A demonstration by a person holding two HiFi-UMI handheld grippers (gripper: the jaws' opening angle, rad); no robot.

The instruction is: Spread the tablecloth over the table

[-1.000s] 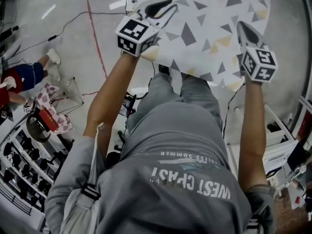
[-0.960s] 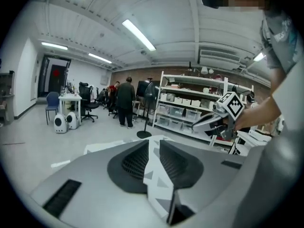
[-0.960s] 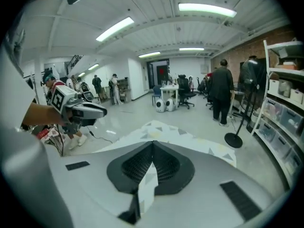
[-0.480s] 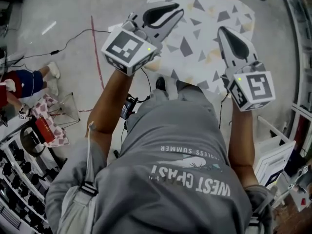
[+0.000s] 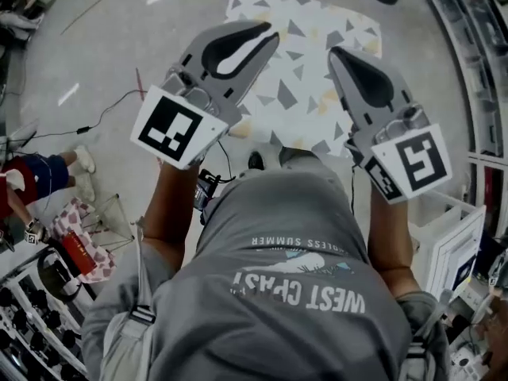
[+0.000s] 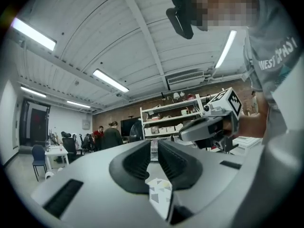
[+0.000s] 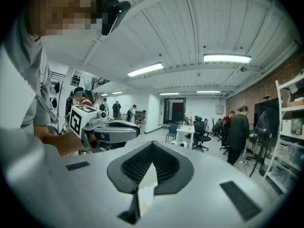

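Overhead, "WEST COAST" was read on a grey shirt (image 5: 302,236); left claw (image 5: 262,38) and right claw (image 5: 337,55) were clamped onto a white triangle-printed tablecloth (image 5: 305,94).

A white ground with grey and pale yellow triangles is being shown by the cloth (image 5: 305,78) ahead of the grey left gripper (image 5: 268,38) and right gripper (image 5: 337,58). Black-and-white squares are being displayed on their cubes (image 5: 173,127). A grey, white-lettered shirt (image 5: 302,292) is being worn behind them.

Tablecloth (image 5: 305,94) thin matt cloth; left gripper (image 5: 272,35) & right gripper (image 5: 332,52) smooth matt grey plastic, pads (image 6: 137,161) ribbed black.
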